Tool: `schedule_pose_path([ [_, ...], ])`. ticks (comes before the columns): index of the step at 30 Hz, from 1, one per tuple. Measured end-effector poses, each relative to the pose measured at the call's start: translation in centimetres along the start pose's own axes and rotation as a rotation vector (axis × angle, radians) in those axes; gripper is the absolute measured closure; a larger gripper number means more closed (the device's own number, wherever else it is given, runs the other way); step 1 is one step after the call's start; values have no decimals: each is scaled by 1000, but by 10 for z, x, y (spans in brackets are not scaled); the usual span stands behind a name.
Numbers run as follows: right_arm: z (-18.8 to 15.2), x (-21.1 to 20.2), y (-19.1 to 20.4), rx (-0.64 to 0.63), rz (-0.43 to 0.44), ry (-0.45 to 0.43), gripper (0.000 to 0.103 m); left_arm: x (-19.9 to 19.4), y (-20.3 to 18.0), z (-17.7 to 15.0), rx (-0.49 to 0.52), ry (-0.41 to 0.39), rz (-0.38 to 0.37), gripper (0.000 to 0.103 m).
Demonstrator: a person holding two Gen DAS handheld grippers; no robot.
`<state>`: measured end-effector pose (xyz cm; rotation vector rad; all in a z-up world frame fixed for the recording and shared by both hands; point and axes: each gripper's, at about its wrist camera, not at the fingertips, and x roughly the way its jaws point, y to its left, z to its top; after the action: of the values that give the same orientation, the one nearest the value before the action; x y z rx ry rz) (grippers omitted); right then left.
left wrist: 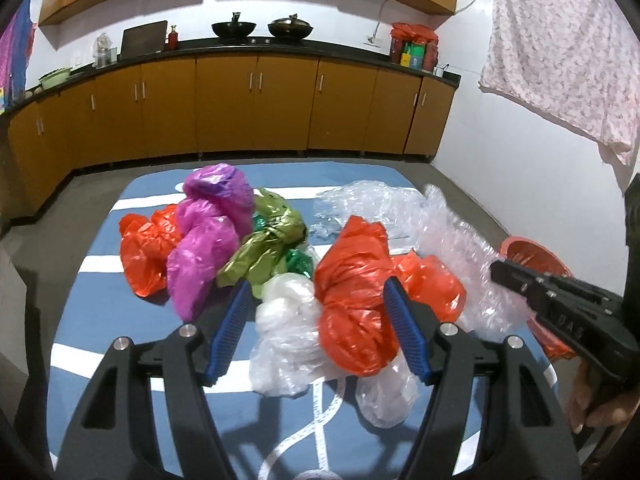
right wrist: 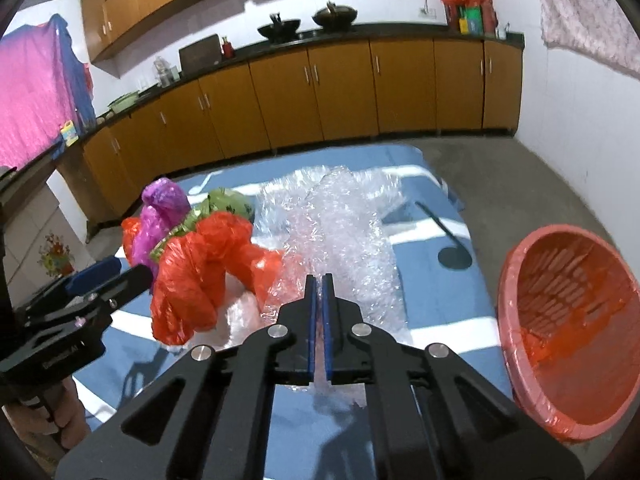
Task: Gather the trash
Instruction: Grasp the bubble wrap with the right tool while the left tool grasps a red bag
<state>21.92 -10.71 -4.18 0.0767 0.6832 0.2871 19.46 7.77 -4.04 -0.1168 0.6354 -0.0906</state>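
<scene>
Pinching bubble wrap [right wrist: 344,240], right fingers [right wrist: 327,320]

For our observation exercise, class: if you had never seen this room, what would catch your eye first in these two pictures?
First, the heap of crumpled plastic bags on the blue mat: a purple bag at the back left, a big orange bag in front, between the open left tongs. Next, the clear bubble wrap running up the mat, its near end pinched in the shut right tongs. Right of the mat stands an orange-lined basket.
</scene>
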Motion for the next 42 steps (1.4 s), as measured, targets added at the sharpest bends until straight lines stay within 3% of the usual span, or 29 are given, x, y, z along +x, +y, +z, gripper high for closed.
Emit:
schedule_pose_path([
  [3,-1,-2,0,6,16,-7,95,0,0,0,4,-3,8,36],
  [5,0,-5,3,1,18,-17,78,0,1,0,1,-1,14,36],
  [7,1,-8,5,-2,17,-32,70,-1,3,2,-4,-2,19,36],
  [15,-5,-7,10,-28,15,-16,68,-3,7,2,-13,-2,25,36],
  [17,-11,-7,12,-50,2,-14,60,-3,7,2,-10,-3,25,36],
  [19,-16,-5,12,-66,-19,-6,59,-3,7,2,-2,-1,23,36],
  [25,-22,7,0,-62,-52,25,59,3,1,4,-3,16,7,36],
  [26,-23,9,-2,-60,-53,33,67,5,-1,5,-4,21,4,36],
  [28,-25,13,-6,-54,-47,49,96,9,-5,7,1,30,-1,36],
  [35,-28,-3,-19,-2,-27,7,97,28,-21,6,38,80,5,37],
  [42,-25,-13,-29,37,-6,-5,97,48,-21,3,13,141,6,54],
])
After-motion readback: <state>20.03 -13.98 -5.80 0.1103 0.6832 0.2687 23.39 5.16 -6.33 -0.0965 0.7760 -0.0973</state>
